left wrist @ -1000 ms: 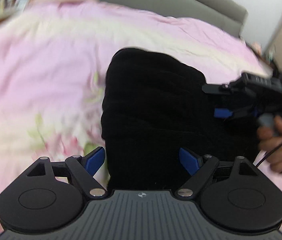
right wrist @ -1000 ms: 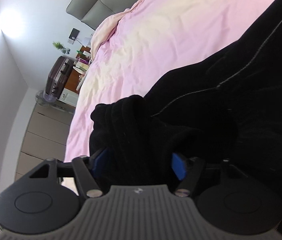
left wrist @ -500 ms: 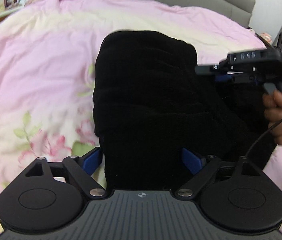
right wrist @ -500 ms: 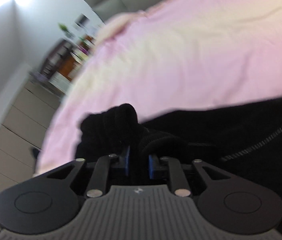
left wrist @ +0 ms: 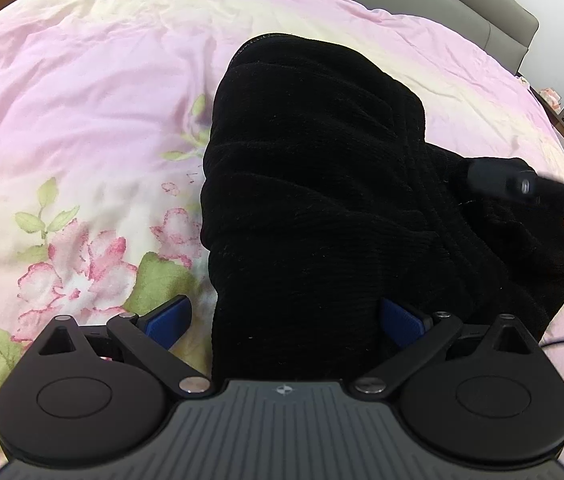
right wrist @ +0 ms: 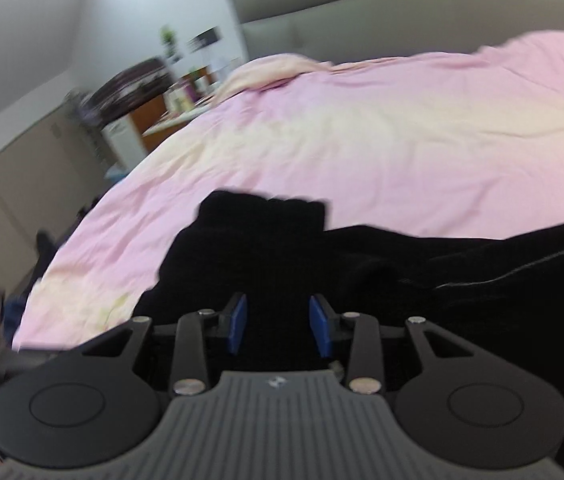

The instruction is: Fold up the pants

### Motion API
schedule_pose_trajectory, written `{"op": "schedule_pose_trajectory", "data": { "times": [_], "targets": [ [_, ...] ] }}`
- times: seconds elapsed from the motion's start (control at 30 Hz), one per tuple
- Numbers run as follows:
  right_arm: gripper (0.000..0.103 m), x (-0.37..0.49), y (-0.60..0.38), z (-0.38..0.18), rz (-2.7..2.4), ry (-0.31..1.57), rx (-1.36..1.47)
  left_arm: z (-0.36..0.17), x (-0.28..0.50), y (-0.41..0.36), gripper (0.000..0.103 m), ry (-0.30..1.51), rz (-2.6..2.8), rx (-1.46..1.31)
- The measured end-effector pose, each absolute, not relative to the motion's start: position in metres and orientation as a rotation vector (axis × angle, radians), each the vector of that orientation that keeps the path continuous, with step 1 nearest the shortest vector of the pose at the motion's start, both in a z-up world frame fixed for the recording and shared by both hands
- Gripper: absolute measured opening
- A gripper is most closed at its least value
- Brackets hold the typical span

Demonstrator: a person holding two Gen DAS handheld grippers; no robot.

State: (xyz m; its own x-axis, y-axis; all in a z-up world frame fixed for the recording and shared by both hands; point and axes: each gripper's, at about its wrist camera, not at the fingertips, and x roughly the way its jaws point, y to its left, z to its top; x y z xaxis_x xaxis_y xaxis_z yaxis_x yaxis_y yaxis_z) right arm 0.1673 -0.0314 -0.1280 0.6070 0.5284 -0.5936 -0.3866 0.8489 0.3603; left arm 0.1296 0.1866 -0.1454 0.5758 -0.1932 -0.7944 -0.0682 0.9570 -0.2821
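While both wrist views face the same bed, this is how things lie from left to right:

Duvet: a pink and cream duvet [left wrist: 93,128] printed with pink flowers and green leaves covers the bed and fills the left half of the left wrist view; it is wrinkled.
Left gripper: the left gripper [left wrist: 284,318] has its blue pads set wide apart, the left pad over the flowered duvet, the right pad against the black cloth; nothing is pinched between them.
Pants: the black pants [left wrist: 322,200] lie in a thick bundle on the duvet, running from between the left gripper's fingers up toward the middle of the bed, with a looser part spreading to the right.
Right gripper: the right gripper [right wrist: 277,326] has its blue pads partly apart, with black cloth of the pants [right wrist: 265,248] showing in the gap; whether the pads press the cloth I cannot tell, since the view is blurred. In the left wrist view it appears as a blurred black shape [left wrist: 538,190] over the right part of the pants.
Headboard: a grey padded headboard [right wrist: 402,20] stands behind the duvet.
Dresser: a cluttered dresser [right wrist: 149,112] stands beside the bed, blurred.
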Motion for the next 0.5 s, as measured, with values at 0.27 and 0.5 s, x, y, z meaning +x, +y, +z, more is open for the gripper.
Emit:
{"op": "schedule_pose_trajectory", "data": {
  "times": [0.27,0.5],
  "targets": [
    [0.033,0.145,0.002,-0.17,0.48,0.834,0.14,-0.147,0.129,0.181,0.103,0.975,-0.063,-0.271],
    [0.033,0.126,-0.002,-0.146,0.463,0.821,0.121,-0.123,0.118,0.19,0.096,0.923,-0.077,-0.31]
  ]
}}
